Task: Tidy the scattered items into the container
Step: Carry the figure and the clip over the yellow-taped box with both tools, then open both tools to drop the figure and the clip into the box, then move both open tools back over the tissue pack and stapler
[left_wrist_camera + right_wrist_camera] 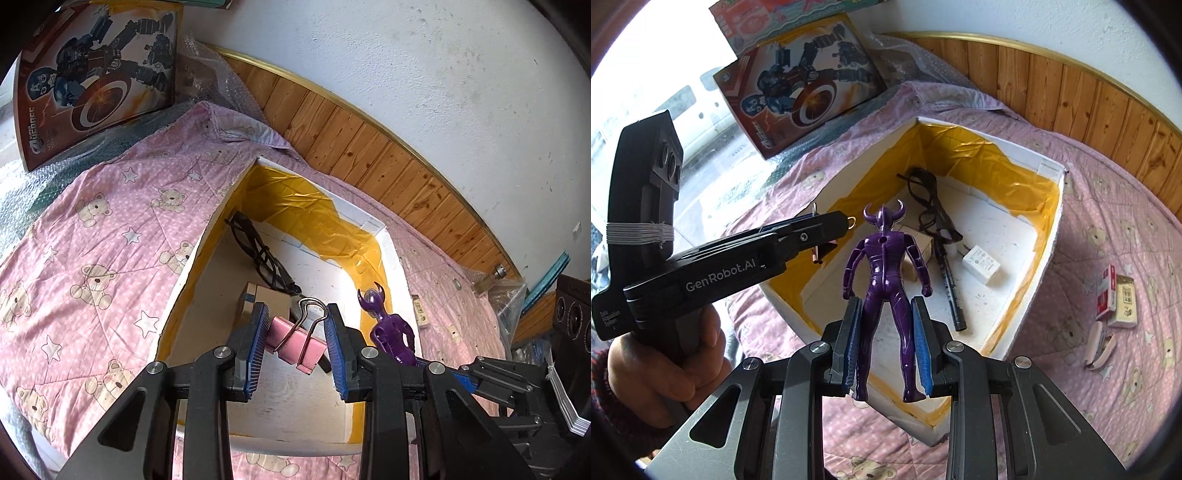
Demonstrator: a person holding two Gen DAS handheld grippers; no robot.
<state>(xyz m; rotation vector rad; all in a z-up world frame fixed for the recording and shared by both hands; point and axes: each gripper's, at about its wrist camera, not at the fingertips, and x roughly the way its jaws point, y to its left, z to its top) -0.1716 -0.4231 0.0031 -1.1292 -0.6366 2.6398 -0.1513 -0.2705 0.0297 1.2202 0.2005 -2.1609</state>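
A white foam box (392,254) lined with yellow tape sits on a pink bear-print quilt (110,229). My left gripper (296,313) is shut on a pink binder clip (295,345) and hangs over the box's near end. In the right wrist view that left gripper (827,225) comes in from the left over the box (1051,236). My right gripper (886,302) is shut on the legs of a purple horned figure (884,258), upright above the box's near rim. The figure (393,332) also shows beside my left fingers. Black glasses (923,195), a black marker (951,291), a white adapter (980,264) and a small carton (923,245) lie inside.
On the quilt right of the box lie two small packets (1115,299) and a pale stapler-like item (1100,343). A superhero toy box (805,92) leans at the back on bubble wrap. A wooden wall panel (1071,81) runs behind. A hand (683,354) holds the left gripper's handle.
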